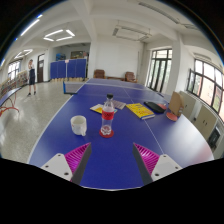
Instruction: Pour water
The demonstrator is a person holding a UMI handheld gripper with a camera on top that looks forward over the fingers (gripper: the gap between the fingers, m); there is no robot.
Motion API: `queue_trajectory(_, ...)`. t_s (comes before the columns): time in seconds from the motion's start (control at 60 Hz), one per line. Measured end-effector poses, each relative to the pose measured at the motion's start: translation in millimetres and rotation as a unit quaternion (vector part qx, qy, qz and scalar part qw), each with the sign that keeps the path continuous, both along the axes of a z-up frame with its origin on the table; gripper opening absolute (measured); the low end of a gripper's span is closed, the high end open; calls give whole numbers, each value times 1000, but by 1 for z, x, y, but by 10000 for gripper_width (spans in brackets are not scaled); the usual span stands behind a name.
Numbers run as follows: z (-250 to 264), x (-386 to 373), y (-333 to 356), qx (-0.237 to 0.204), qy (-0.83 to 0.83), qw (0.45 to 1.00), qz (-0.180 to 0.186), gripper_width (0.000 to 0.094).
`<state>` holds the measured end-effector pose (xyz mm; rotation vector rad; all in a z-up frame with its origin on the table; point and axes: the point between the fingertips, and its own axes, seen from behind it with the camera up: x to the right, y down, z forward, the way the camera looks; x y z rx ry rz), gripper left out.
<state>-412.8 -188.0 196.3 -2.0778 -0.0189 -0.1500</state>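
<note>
A clear water bottle [108, 115] with a red label stands upright on the blue table [120, 150], well beyond my fingers and about midway between them. A white cup [79, 124] stands just left of the bottle. My gripper [111, 157] is open and empty, its magenta pads [77, 155] spread wide apart above the near part of the table. Nothing is between the fingers.
A yellow flat object [139, 110], papers [103, 107] and a dark object [154, 106] lie behind the bottle. A cardboard box [176, 103] stands at the table's far right edge. A person [31, 76] stands far off to the left near another table.
</note>
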Motion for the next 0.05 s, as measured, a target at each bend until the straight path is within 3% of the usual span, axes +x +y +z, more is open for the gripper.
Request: queue_trajectory(0.05,2,1,-1,3,-7,1000,3,854)
